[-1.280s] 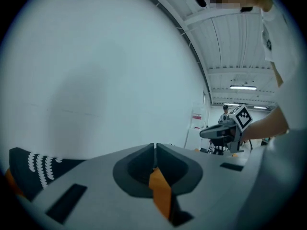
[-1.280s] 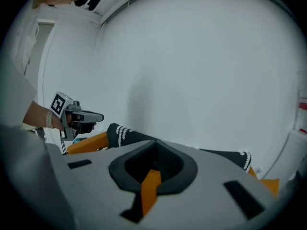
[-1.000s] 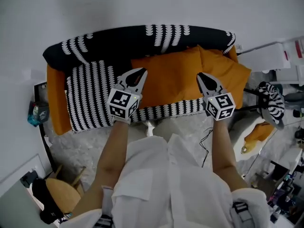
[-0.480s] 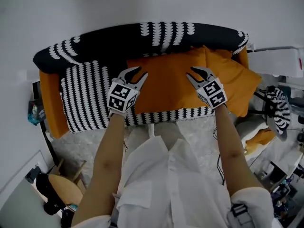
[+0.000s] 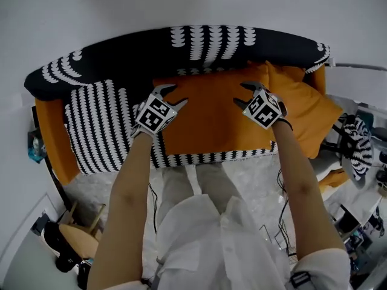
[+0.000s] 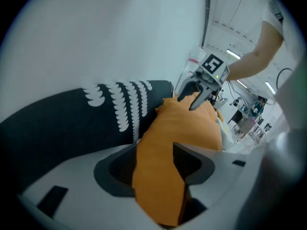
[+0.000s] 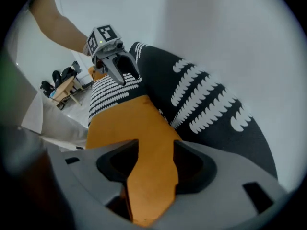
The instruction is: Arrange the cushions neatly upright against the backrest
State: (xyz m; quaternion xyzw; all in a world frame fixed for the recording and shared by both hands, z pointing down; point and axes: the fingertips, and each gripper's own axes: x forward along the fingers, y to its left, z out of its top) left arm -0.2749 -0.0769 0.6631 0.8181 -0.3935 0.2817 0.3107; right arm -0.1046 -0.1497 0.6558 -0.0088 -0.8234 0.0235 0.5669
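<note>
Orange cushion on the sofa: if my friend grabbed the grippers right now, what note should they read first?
Left hand-held gripper: jaws have just been opening and are now open, with the big orange cushion's top edge loose between them.
Right hand-held gripper: the same, just opened, astride that edge.
Things: the big cushion is in the middle of the sofa, leaning on the black backrest. The second orange cushion is at the right end, tilted and overhanging the side.
Done: big cushion seems placed.
Left: lift both clear, then probably straighten the second cushion.

Orange cushion (image 5: 211, 119): matt cloth. Sofa cover (image 5: 121, 65): patterned fabric, probably woven.
</note>
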